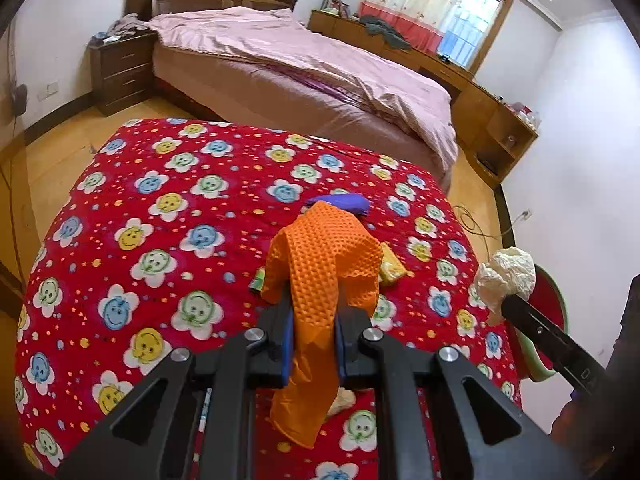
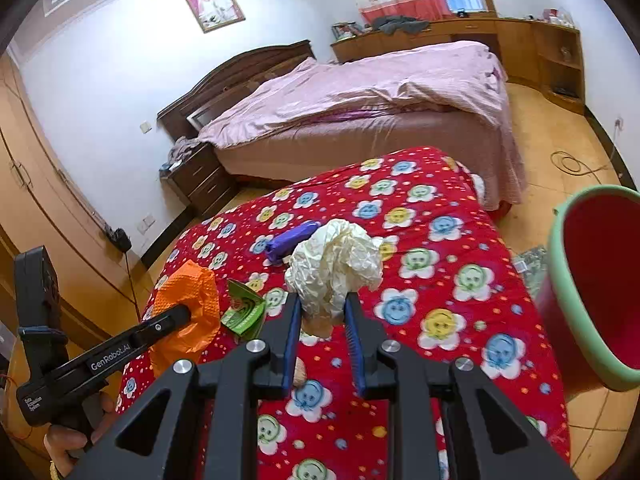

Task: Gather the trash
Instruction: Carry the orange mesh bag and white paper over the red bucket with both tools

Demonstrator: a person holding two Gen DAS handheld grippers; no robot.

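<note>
My left gripper [image 1: 314, 312] is shut on an orange waffle-textured rag [image 1: 320, 264] that hangs above the red flower-print cover [image 1: 160, 240]. In the right wrist view the left gripper [image 2: 180, 314] shows at lower left with the orange rag [image 2: 188, 300]. My right gripper [image 2: 322, 300] is shut on a crumpled cream paper ball [image 2: 334, 264], lifted off the cover. That paper ball [image 1: 508, 276] and the right gripper [image 1: 520, 304] also show at the right of the left wrist view. A green-rimmed bin with a red inside [image 2: 557, 240] stands to the right.
On the cover lie a purple wrapper [image 2: 290, 240], a green packet [image 2: 244, 312], a yellow packet [image 1: 390, 268] and a small tan scrap [image 2: 299, 372]. A pink bed [image 2: 360, 92] stands behind. A cable [image 2: 572, 164] lies on the wooden floor.
</note>
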